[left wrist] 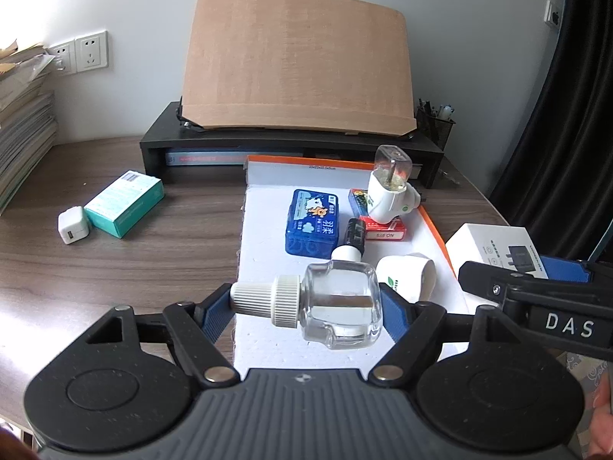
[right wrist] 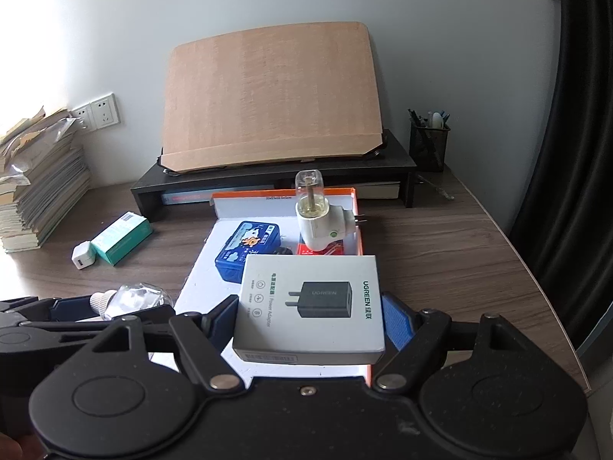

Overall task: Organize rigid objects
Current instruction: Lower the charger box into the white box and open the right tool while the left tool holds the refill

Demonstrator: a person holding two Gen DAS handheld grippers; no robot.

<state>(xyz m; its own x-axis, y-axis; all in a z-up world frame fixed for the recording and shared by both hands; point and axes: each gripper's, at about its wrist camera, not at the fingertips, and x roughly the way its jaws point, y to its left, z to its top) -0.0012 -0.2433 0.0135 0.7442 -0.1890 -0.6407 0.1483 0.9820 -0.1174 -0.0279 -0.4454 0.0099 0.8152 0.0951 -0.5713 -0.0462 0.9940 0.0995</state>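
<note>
Left wrist: bottle lies crosswise, cap leftward.

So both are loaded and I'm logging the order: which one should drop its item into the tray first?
Probably left: its hand-held gripper holds the glass bottle over bare tray floor.

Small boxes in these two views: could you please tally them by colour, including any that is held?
Blue box: 1
Red box: 1
Teal box: 1
White box, held in the right hand-held gripper: 1
Total: 4
</note>
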